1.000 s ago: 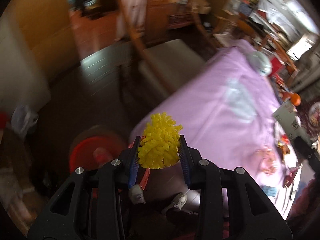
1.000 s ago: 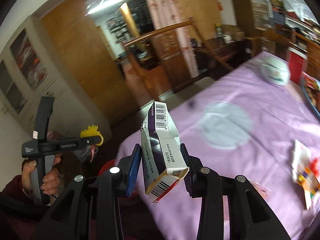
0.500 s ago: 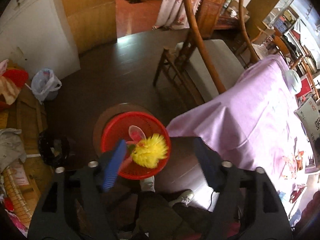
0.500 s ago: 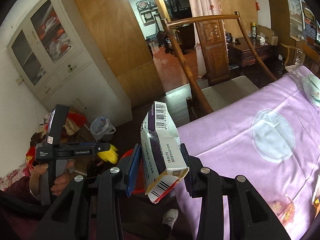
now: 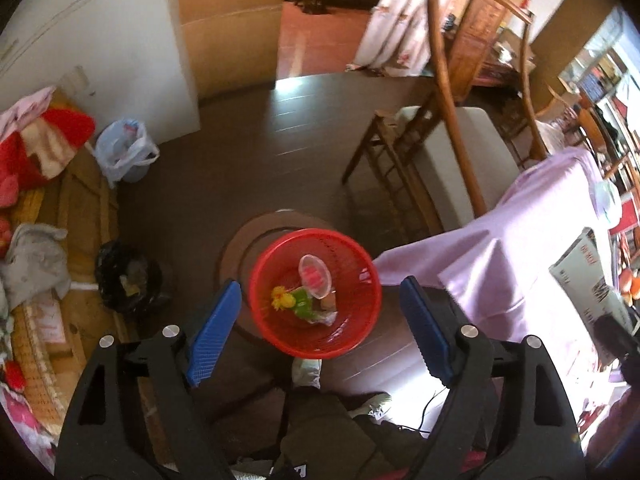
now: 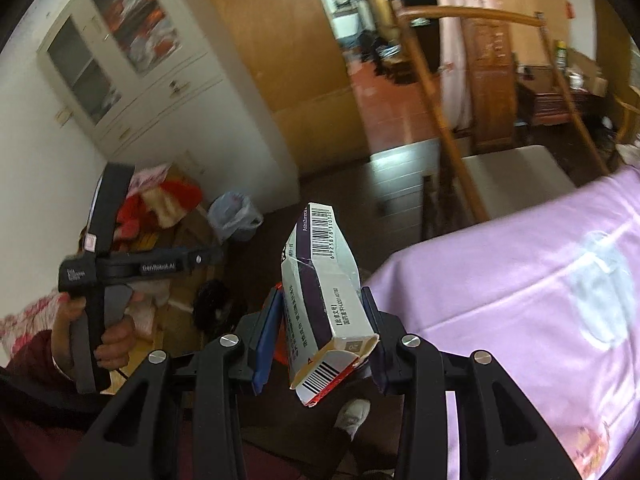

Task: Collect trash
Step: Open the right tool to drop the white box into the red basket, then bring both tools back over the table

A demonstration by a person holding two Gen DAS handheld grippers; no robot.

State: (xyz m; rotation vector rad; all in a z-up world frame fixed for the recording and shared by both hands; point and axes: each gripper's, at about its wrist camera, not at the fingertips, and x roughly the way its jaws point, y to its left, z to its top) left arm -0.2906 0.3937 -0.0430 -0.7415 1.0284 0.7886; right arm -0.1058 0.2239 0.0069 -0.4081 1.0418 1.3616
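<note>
In the left wrist view my left gripper (image 5: 320,332) is open and empty, held above a red mesh basket (image 5: 360,332) on the dark floor. The yellow pom-pom flower (image 5: 282,300) lies in the basket beside a clear plastic cup (image 5: 315,276) and scraps. In the right wrist view my right gripper (image 6: 320,336) is shut on a white and purple medicine box (image 6: 324,292) with barcodes, held upright in the air left of the table. The left gripper's body (image 6: 132,268) shows at the left, in a hand.
A table with a purple cloth (image 5: 540,240) stands at the right, with a wooden chair (image 5: 448,128) behind it. A white plastic bag (image 5: 124,148), a black bag (image 5: 128,280) and piled clothes (image 5: 36,148) lie by the white cabinet at the left.
My left gripper swung from the table to over the red basket, opened, and the yellow flower dropped into the basket. My right gripper carried the box leftward off the table.
</note>
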